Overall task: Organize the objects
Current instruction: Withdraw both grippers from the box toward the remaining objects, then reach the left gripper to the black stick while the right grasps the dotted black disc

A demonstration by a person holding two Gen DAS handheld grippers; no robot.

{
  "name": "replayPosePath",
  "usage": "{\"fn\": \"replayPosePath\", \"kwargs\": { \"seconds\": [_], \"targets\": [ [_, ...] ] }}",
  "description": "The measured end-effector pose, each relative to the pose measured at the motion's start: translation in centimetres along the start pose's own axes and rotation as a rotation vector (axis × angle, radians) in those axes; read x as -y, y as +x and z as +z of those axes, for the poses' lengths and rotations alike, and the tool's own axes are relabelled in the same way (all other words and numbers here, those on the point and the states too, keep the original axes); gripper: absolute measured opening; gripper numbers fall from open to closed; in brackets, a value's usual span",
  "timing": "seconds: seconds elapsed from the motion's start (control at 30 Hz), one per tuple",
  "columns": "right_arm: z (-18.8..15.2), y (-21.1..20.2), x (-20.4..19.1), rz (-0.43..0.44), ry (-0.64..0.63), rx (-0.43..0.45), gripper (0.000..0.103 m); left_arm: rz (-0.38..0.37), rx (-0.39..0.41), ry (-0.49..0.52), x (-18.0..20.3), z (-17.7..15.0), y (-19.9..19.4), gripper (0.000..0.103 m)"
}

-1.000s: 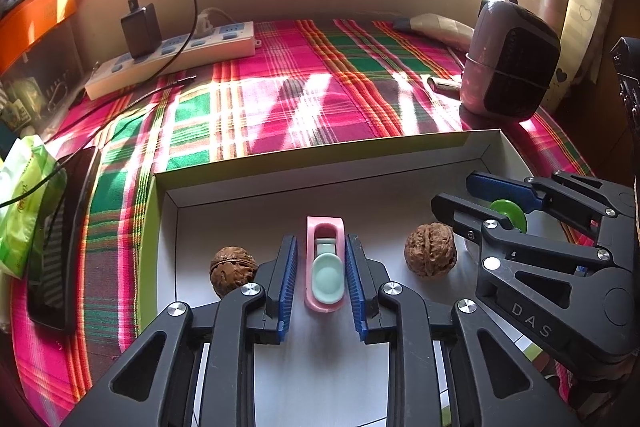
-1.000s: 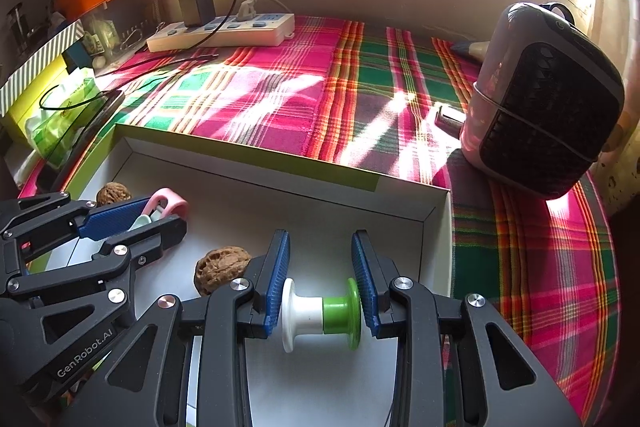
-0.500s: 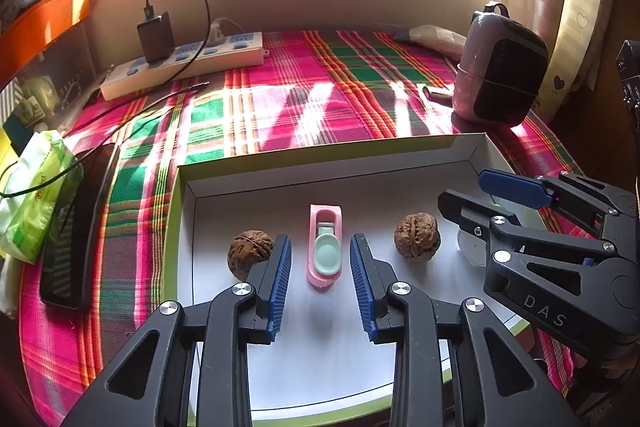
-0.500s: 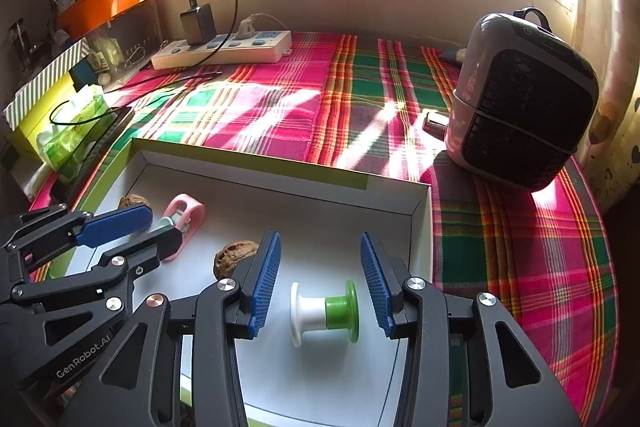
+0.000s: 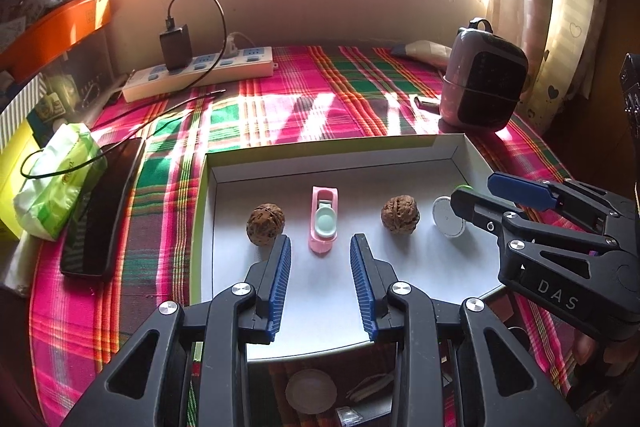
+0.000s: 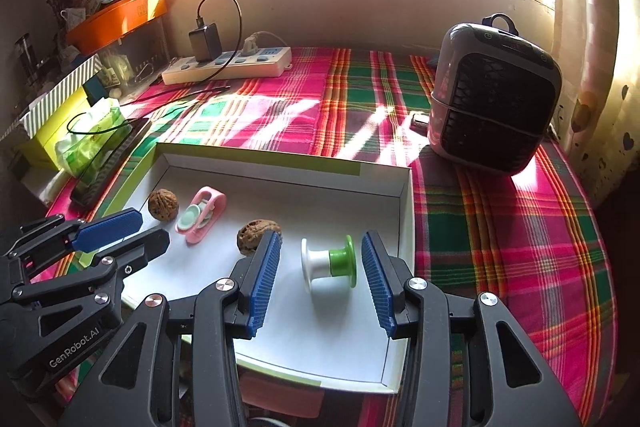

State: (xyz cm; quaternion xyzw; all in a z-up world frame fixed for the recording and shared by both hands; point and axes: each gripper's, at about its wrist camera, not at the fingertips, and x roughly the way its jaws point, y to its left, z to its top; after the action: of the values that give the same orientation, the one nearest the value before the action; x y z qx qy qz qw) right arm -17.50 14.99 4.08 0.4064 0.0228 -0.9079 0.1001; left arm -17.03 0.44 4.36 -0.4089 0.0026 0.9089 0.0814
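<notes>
A shallow white tray [image 5: 332, 151] [image 6: 280, 171] with a green rim lies on the plaid cloth. In it lie two walnuts [image 5: 265, 224] [image 5: 400, 215], a pink clip with a mint pad [image 5: 324, 223] [image 6: 202, 213] and a white and green spool [image 6: 330, 263] [image 5: 448, 217]. My left gripper [image 5: 320, 247] is open and empty, held back above the tray just short of the pink clip. My right gripper [image 6: 320, 247] is open and empty, with the spool lying free between and just beyond its fingertips.
A pink and black heater [image 6: 494, 99] stands at the back right. A power strip with a black charger [image 5: 200, 71] lies at the back left. A green tissue pack [image 5: 56, 179] and a black phone [image 5: 104, 211] lie left of the tray.
Both grippers have opened and pulled back and up from the tray. The pink clip and the spool were let go and lie in the tray.
</notes>
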Motion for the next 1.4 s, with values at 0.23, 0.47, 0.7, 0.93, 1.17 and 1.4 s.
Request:
{"fn": "replayPosePath", "kwargs": {
  "seconds": [0.23, 0.47, 0.7, 0.93, 1.17, 1.4],
  "targets": [
    [-1.3, -1.8, -0.3, 0.016, 0.010, 0.027, 0.044, -0.002, 0.037, 0.007, 0.0, -1.2, -2.3, 0.029],
    [-2.8, -3.5, -0.5, 0.022, 0.006, 0.047, 0.044, -0.012, 0.055, -0.010, -0.2, -2.6, -3.9, 0.029],
    [-5.2, -5.2, -0.3, 0.029, 0.015, 0.056, 0.045, -0.044, 0.053, -0.022, -0.3, -4.8, -5.0, 0.029],
    [-7.6, -6.1, -0.4, 0.034, 0.033, 0.046, 0.045, -0.092, 0.036, -0.003, 0.3, -6.8, -5.3, 0.029],
    [-9.1, -5.9, -0.6, 0.027, 0.049, 0.016, 0.045, -0.146, 0.027, 0.040, 1.5, -8.0, -5.2, 0.030],
    [-9.9, -5.2, -1.0, 0.036, 0.042, -0.011, 0.045, -0.174, 0.036, 0.059, 1.9, -8.6, -5.7, 0.030]
  ]
}}
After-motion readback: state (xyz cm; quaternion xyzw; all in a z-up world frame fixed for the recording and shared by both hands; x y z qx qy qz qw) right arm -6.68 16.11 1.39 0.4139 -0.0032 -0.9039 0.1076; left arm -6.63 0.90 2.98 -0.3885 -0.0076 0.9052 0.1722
